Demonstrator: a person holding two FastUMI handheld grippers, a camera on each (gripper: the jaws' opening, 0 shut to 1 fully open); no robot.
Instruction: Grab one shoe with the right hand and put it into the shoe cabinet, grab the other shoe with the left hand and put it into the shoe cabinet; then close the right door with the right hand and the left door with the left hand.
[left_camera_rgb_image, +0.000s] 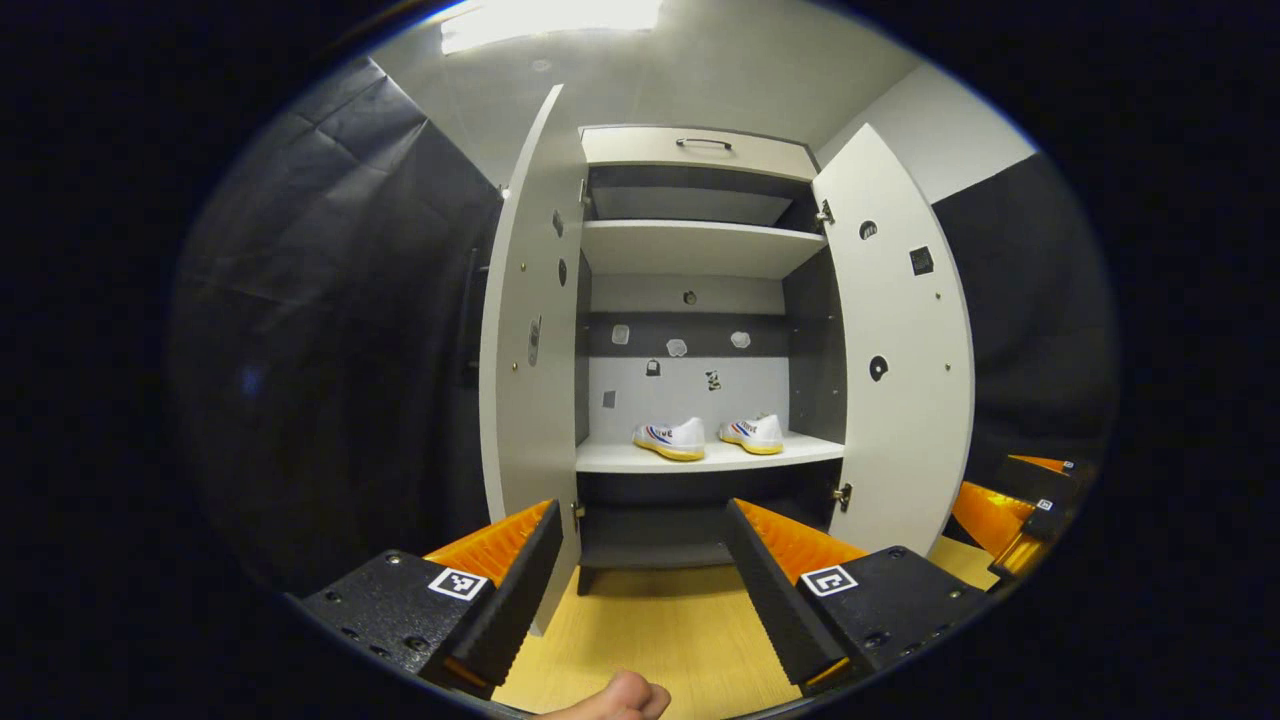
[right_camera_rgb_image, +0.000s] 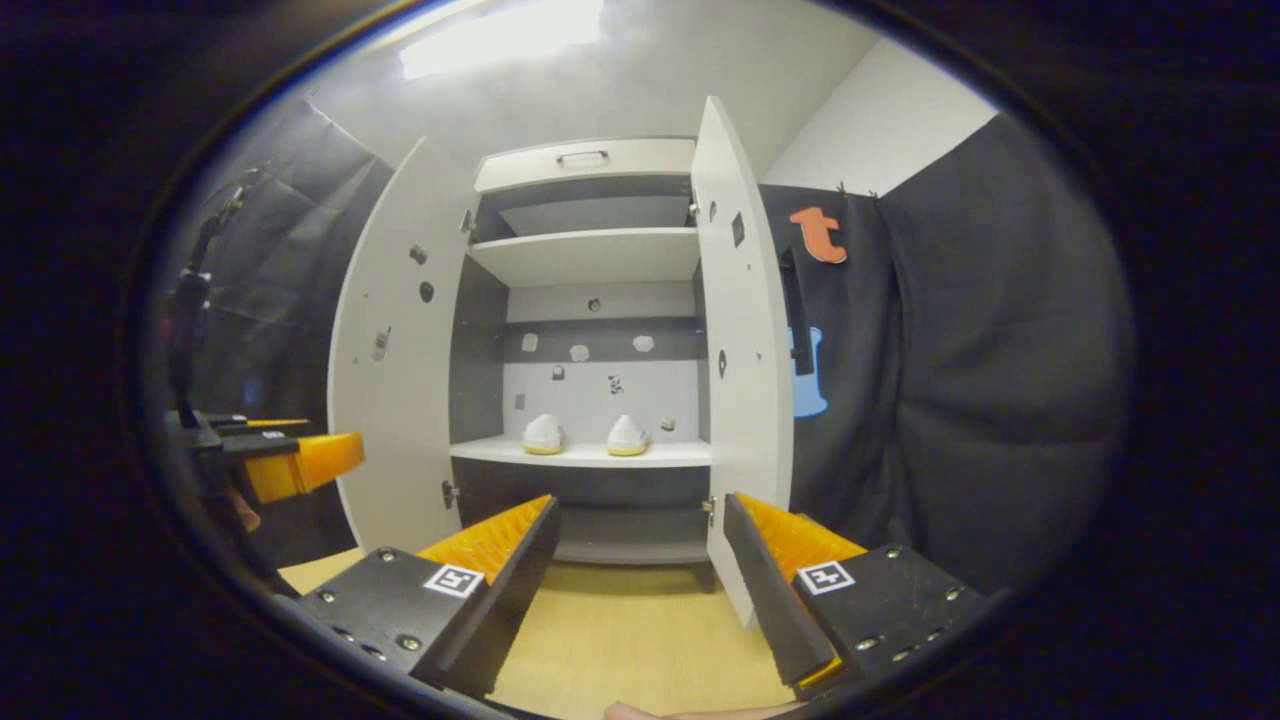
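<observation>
Shoes sit side by side on the cabinet shelf, both doors open; left gripper and right gripper spread, holding nothing.

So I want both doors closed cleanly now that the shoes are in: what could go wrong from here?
Two risks, I think. The left gripper stands open with the left door's edge near one finger, so it could snag rather than push. And the right door and left door both stand wide open; swung together they might clash at the middle. The shoes sit back on the shelf, so they are probably safe.
</observation>
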